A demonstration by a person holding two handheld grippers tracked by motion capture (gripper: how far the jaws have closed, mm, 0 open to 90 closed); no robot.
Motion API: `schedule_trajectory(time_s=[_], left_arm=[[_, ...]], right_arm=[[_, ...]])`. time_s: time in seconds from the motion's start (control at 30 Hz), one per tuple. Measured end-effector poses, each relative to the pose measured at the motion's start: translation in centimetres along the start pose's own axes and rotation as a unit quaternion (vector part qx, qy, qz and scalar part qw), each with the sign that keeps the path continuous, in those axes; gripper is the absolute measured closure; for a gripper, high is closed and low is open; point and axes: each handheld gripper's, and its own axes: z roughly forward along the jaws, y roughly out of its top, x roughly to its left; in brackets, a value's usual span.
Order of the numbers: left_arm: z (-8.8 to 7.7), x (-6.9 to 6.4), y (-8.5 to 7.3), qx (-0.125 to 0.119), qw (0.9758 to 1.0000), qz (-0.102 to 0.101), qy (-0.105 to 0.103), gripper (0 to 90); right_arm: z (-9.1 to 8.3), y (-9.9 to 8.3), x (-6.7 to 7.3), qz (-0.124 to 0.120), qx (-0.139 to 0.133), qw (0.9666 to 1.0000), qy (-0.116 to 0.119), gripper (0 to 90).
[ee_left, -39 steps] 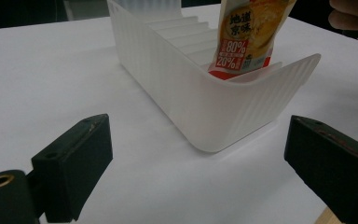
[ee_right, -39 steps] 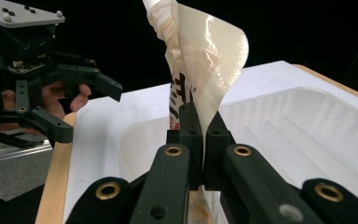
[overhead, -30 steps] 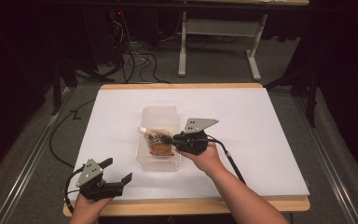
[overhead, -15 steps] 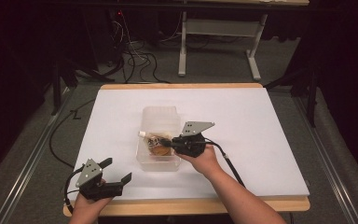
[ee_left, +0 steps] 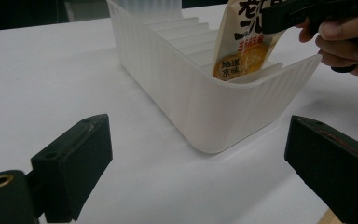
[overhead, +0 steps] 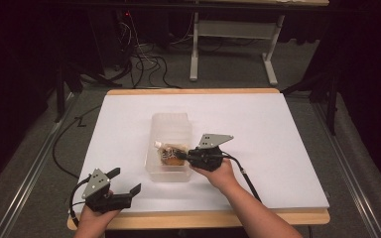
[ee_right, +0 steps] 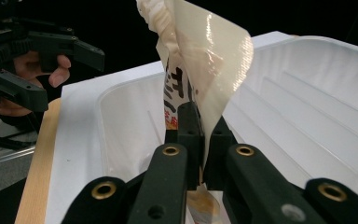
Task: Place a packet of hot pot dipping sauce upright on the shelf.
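Snack packet (overhead: 172,154) pinched near its top edge by right gripper (overhead: 187,156), lower end dipped into near end of white ribbed bin (overhead: 171,130), mid-tabletop (overhead: 278,148). Left to right: left gripper (overhead: 128,181) parked at near-left corner of tabletop, fingers (ee_left: 72,161) spread wide, holding nothing, aimed toward the bin's near corner but well apart from it. Then the bin, long axis running away from the person, ribs or dividers across its floor, far end looks unoccupied. Packet in left gripper view (ee_left: 244,44) standing roughly upright, long axis near vertical, slight tilt, bottom edge behind the bin's near wall (ee_left: 223,112); cannot tell if it touches the floor yet. Right gripper view: fingers (ee_right: 189,135) narrow, clamped on packet film (ee_right: 200,56), jaws have just eased open slightly, film between them all the same, grip looks intact. Right hand (overhead: 219,173) just right of the bin, reaching in from that side. Key relation: packet hangs below and ahead of right fingers, over the near slot, so likely next move is straight down then release, all on the right hand; left too far off to help. Risk, as a guess: floppy film folding over or leaning on the wall rather than seating between ribs.
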Motion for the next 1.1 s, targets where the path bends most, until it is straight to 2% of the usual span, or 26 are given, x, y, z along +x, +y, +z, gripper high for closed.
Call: schedule_trajectory(time_s=[0.23, 0.43, 0.47, 0.5, 0.63, 0.7, 0.8, 0.93, 1.1], left_arm=[[0.0, 0.1, 0.0, 0.002, 1.0, -0.001, 0.001, 8.0], [-0.1, 0.2, 0.0, 0.002, 1.0, -0.001, 0.003, 8.0], [-0.1, 0.1, -0.1, 0.002, 1.0, -0.002, 0.003, 8.0], [-0.1, 0.2, 0.0, 0.002, 1.0, -0.002, 0.003, 8.0], [0.0, 0.2, 0.0, 0.003, 1.0, -0.003, 0.004, 8.0], [0.0, 0.2, -0.1, 0.007, 1.0, -0.002, 0.004, 8.0], [0.1, 0.2, 0.0, 0.006, 1.0, -0.002, 0.003, 8.0], [0.2, 0.2, -0.1, 0.011, 0.9999, -0.001, 0.003, 8.0], [0.2, 0.2, -0.1, 0.009, 0.9999, -0.003, 0.005, 8.0]], right_arm=[[0.2, 0.2, 0.0, 0.009, 0.004, 0.9999, -0.002, 56.4], [0.2, 0.7, 0.1, 0.013, -0.007, 0.9998, -0.01, 32.1], [0.2, 0.8, 0.3, 0.016, -0.01, 0.9995, -0.024, 21.8], [0.2, 0.8, 0.4, 0.012, -0.01, 0.9992, -0.035, 17.7], [0.0, 1.1, 0.7, 0.006, -0.016, 0.9986, -0.05, 11.7], [-0.2, 1.2, 0.9, 0.008, -0.014, 0.9965, -0.082, 14.8], [-0.8, 1.1, 1.0, 0.009, -0.016, 0.9956, -0.092, 14.2], [-2.2, 0.7, 0.8, 0.014, -0.023, 0.9944, -0.102, 14.2], [-5.3, -0.1, 0.0, 0.019, -0.023, 0.9914, -0.127, 14.3]])
